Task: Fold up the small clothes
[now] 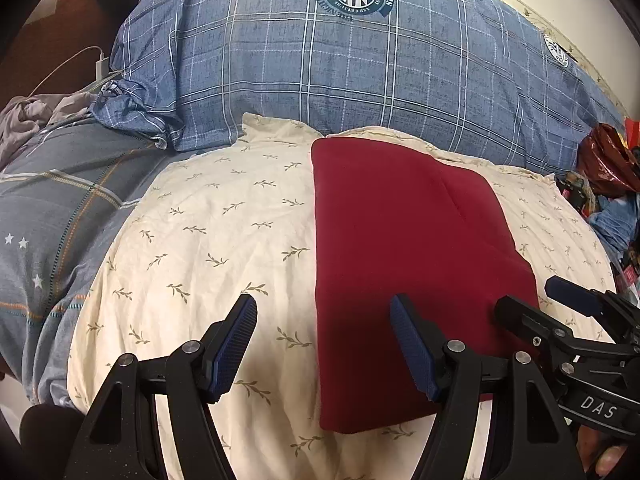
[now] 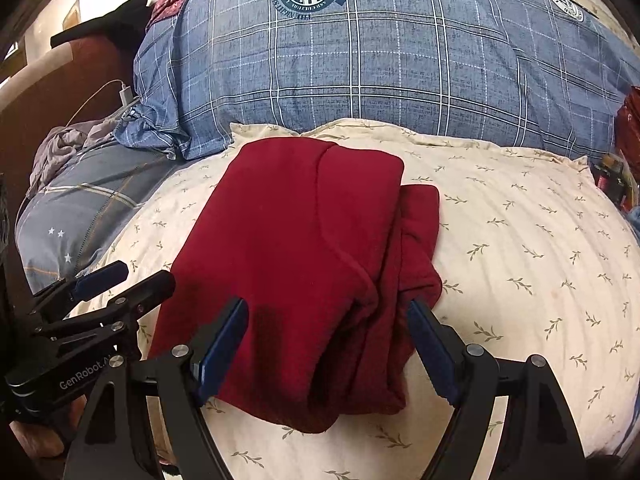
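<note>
A dark red garment (image 1: pixel 404 248) lies folded into a rectangle on a cream pillow with a leaf print (image 1: pixel 208 240). In the right wrist view the garment (image 2: pixel 296 264) has a layered, bunched edge on its right side. My left gripper (image 1: pixel 322 344) is open and empty, held over the garment's near left edge. My right gripper (image 2: pixel 326 344) is open and empty, its fingers spanning the garment's near edge. Each gripper also shows in the other's view, the right one (image 1: pixel 536 300) at the garment's right side and the left one (image 2: pixel 128 276) at its left side.
A blue plaid duvet (image 1: pixel 340 68) is piled behind the pillow. A grey-blue sheet (image 1: pixel 52 208) lies at the left, with a white charger and cable (image 1: pixel 100 66) beyond it. Red bags and clutter (image 1: pixel 604 164) sit at the right edge.
</note>
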`<state>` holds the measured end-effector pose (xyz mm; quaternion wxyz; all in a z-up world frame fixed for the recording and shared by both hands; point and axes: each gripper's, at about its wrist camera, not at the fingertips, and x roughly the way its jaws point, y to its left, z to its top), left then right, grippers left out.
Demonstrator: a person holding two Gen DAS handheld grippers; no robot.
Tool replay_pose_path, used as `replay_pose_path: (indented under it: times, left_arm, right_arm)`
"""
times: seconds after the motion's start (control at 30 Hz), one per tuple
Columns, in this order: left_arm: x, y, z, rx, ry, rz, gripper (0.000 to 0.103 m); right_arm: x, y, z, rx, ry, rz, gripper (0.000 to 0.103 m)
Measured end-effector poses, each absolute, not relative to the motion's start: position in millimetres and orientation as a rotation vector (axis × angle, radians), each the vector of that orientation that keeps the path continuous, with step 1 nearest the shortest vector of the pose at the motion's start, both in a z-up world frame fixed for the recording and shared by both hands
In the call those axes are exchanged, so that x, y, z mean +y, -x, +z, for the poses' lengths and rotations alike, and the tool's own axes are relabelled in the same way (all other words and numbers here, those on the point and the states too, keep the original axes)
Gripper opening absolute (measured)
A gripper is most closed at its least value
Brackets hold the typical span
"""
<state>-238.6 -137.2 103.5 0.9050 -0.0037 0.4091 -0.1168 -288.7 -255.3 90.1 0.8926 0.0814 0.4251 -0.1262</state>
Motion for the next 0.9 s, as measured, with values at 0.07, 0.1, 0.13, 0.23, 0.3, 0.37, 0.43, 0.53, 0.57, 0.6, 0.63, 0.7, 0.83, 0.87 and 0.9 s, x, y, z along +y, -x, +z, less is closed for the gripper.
replay_pose_path:
  times: [0.07,0.1,0.13,0.23,0.3,0.37,0.43,0.53,0.57,0.6,0.63,0.7,0.83,0.87,0.9]
  left_arm:
    - [-138,238,103,0.847,0.009,-0.239,0.068]
    - [-138,238,103,0.847,0.009,-0.239,0.068]
    - [-138,238,103,0.847,0.009,-0.238,0.068]
    - [-141,238,102,0.843,-0.002,-0.235,0.069]
    - [-142,239,101,0.844,-0.007,-0.236,0.069]
    - [-142,238,100,0.846,-0.003,-0.238,0.069]
    - [-142,237,100,0.849,-0.002,-0.237,0.069]
    - [-141,236,99,0.853,0.005,-0.235,0.069]
    - [-141,236,99,0.854,0.006,-0.236,0.069]
    - [-141,236,99,0.853,0.005,-0.237,0.069]
    - [-141,236,99,0.850,0.002,-0.236,0.069]
    - [-142,236,99,0.844,-0.007,-0.237,0.069]
    - [-137,231,98,0.852,0.013,-0.258,0.069]
    - [-133,228,98,0.857,0.023,-0.258,0.069]
    - [-127,223,99,0.858,0.029,-0.255,0.069]
  right_arm:
    - [-256,289,89,0.883,-0.172,-0.261,0.082]
    - [-256,289,89,0.883,-0.174,-0.261,0.082]
    - [-256,289,88,0.884,-0.177,-0.261,0.082]
    - [-256,288,85,0.892,-0.183,-0.260,0.082]
    - [-256,287,84,0.897,-0.185,-0.256,0.082]
    - [-254,286,84,0.901,-0.177,-0.254,0.082]
    - [-253,286,84,0.900,-0.172,-0.252,0.082]
    - [-253,285,83,0.902,-0.175,-0.250,0.082]
    - [-254,284,83,0.904,-0.175,-0.250,0.082]
    - [-254,284,82,0.905,-0.175,-0.249,0.082]
    - [-254,284,82,0.907,-0.176,-0.248,0.082]
    - [-254,284,82,0.906,-0.175,-0.248,0.082]
    - [-262,285,87,0.879,-0.180,-0.253,0.082]
    - [-268,286,90,0.866,-0.180,-0.263,0.082]
    - [-274,287,93,0.859,-0.180,-0.274,0.082]
